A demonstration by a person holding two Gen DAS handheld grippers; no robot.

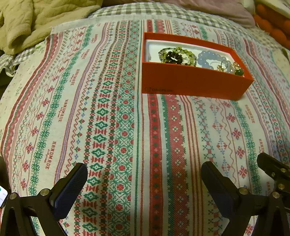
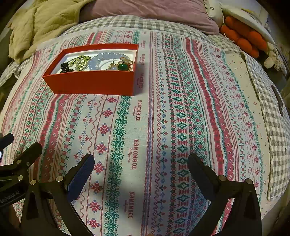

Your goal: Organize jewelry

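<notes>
My left gripper (image 1: 144, 178) hangs above the near part of the patterned cross-stitch-print cloth (image 1: 112, 116), its two black fingers spread wide with nothing between them; the dark textured pads (image 1: 69, 188) face each other across bare fabric. My right gripper (image 2: 141, 171) is in the same state, spread apart and holding nothing, also over the near part of the cloth (image 2: 163, 118). At the left edge of the right wrist view I can see part of the other tool's black frame beside mine.

The open red rectangular cardboard box (image 1: 192, 83) sits on the cloth toward its far edge, well apart from both grippers. In the right wrist view the box (image 2: 94, 82) lies toward the far left corner of the cloth. Its white inner lining holds the jewelry. At one end lies a yellow-green beaded bracelet (image 1: 181, 51) with a dark, nearly black bead cluster (image 1: 174, 57) touching it. Beside these is a pale blue beaded bracelet (image 1: 208, 58), and at the other end a gold-coloured ring with a round green stone (image 2: 123, 66) rests among other small gold pieces I cannot make out clearly.

Beyond the cloth's far edge a grey-and-white checked bedsheet (image 2: 141, 22) shows, with a crumpled olive quilted blanket (image 2: 45, 23) and a mauve pillow (image 2: 150, 10) behind it.
</notes>
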